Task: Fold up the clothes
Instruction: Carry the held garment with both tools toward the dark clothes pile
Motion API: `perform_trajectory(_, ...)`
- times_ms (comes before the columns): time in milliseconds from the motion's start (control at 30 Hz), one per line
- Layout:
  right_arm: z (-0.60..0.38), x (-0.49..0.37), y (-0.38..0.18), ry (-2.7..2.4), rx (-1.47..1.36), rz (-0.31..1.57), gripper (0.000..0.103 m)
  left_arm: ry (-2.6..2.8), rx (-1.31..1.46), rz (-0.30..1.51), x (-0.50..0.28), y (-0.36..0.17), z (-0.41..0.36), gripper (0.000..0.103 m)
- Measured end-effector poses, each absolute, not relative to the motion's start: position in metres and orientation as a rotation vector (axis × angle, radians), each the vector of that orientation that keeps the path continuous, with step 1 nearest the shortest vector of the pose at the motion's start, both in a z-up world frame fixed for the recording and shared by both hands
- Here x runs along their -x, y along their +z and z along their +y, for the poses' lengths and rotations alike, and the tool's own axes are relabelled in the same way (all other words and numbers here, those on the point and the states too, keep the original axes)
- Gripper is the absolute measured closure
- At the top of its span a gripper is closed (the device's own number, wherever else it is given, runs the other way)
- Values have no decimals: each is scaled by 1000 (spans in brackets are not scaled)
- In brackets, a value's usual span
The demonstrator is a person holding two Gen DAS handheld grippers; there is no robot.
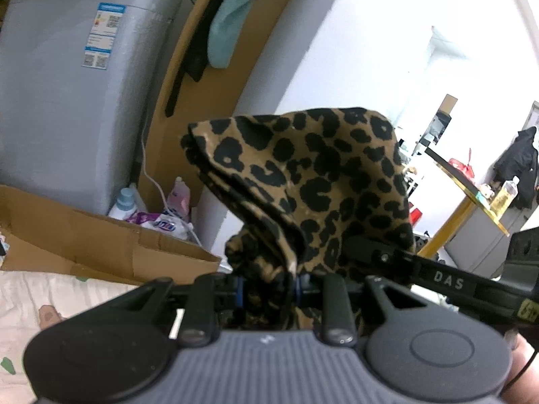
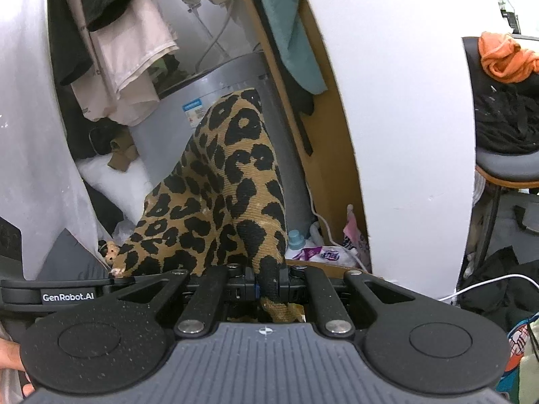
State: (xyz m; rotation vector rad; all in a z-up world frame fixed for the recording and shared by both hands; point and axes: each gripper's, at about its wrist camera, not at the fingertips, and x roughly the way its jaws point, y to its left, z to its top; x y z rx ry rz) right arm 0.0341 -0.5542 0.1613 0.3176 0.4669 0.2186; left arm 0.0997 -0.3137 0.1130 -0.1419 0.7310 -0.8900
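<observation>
A leopard-print garment (image 1: 313, 181), tan with black spots, is held up in the air by both grippers. My left gripper (image 1: 267, 286) is shut on a thick bunch of its folds, which rise in front of the camera. In the right wrist view the same leopard-print garment (image 2: 222, 195) stands up from my right gripper (image 2: 269, 284), which is shut on a thin pinch of the cloth. The right gripper's black body (image 1: 448, 282) crosses the lower right of the left wrist view, close beside the cloth. The left gripper's arm (image 2: 67, 294) shows at the left edge of the right wrist view.
A grey washing machine (image 1: 67, 101) stands behind, with bottles and a detergent bag (image 1: 161, 219) at its foot. A cardboard box (image 1: 101, 245) lies by the pale patterned bedding (image 1: 20, 303). Clothes hang overhead (image 2: 118, 50). A chair with dark and orange clothes (image 2: 505, 101) stands at right.
</observation>
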Motion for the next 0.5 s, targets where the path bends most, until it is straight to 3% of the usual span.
perform_trajectory(500,-617,-42,95,169,-365,515,96,-938,122,777,-99,49,-367,76)
